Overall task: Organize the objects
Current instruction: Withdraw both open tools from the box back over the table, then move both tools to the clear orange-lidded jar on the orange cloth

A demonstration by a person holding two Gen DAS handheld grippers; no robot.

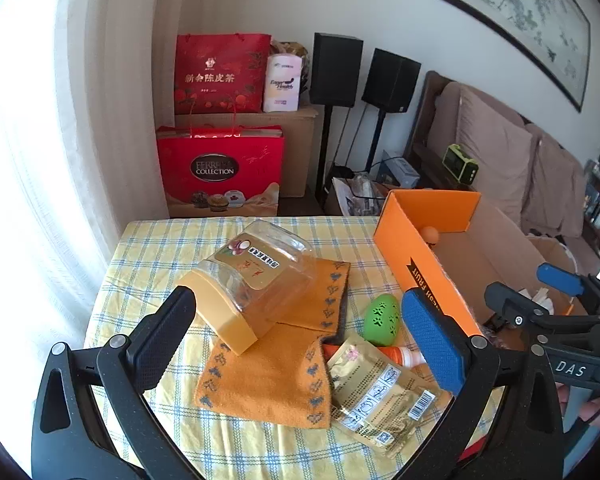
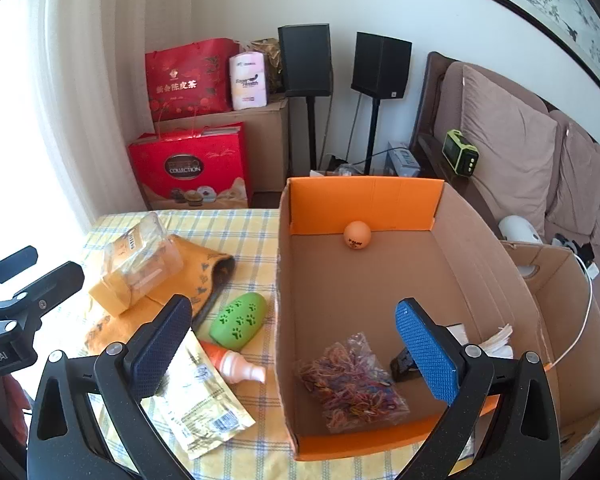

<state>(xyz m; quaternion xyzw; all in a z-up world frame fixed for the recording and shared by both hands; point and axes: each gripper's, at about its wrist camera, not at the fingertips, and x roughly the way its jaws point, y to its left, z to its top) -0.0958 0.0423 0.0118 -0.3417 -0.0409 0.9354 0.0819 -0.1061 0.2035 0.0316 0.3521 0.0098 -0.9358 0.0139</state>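
Observation:
An orange cardboard box stands on the right of the table and holds an orange ball, a bag of rubber bands, a black clip and folded papers. Left of it lie a clear plastic jar with a tan lid on an orange cloth, a green paw-print egg, an orange-and-white tube and a gold sachet. My left gripper is open above the cloth. My right gripper is open over the box's left wall.
A yellow checked tablecloth covers the table. Behind it are red gift bags, cardboard boxes, two black speakers on stands and a sofa with cushions. Another open cardboard box sits right of the orange one.

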